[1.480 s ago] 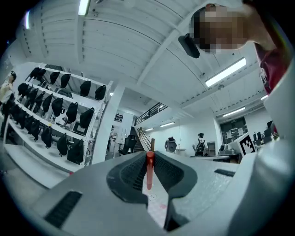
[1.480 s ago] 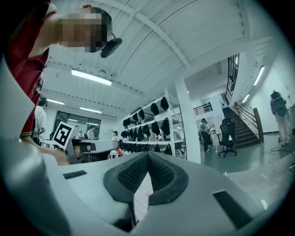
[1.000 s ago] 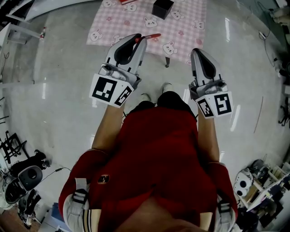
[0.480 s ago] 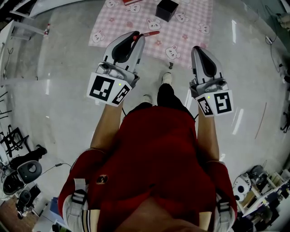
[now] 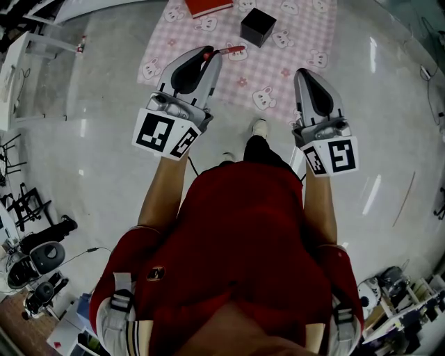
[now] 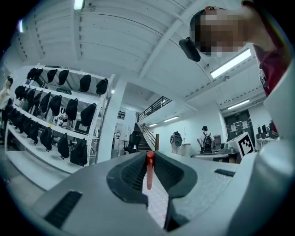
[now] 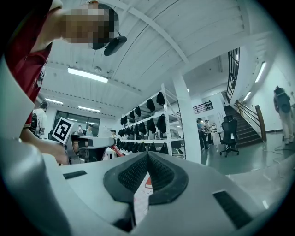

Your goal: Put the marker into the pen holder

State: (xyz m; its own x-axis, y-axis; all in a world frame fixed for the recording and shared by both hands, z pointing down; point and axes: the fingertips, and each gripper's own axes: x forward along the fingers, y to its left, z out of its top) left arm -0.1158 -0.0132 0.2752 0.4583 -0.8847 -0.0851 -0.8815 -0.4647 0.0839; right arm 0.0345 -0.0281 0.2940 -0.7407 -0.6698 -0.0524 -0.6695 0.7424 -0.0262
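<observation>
A red marker point(image 5: 227, 51) point(image 6: 149, 169) sticks out from the tip of my left gripper point(image 5: 208, 55) point(image 6: 150, 155), whose jaws are shut on it. The pen holder, a black open cube point(image 5: 257, 26), stands on a pink checked mat point(image 5: 299, 42) on the floor, ahead and right of the marker's tip. My right gripper point(image 5: 306, 74) point(image 7: 148, 155) is held level beside the left one, jaws shut with nothing between them. In the right gripper view the left gripper point(image 7: 87, 143) and its red marker point(image 7: 115, 151) show at the left.
A red book point(image 5: 208, 6) lies at the mat's far edge. My shoes point(image 5: 259, 128) stand on the glossy grey floor just short of the mat. Shelves of black bags point(image 6: 55, 110), stairs and people in the distance surround the area. Clutter lies at the lower corners.
The mat, pen holder and book have come nearer in the head view as I step forward. Both grippers keep their pose, and the left one still grips the marker.
</observation>
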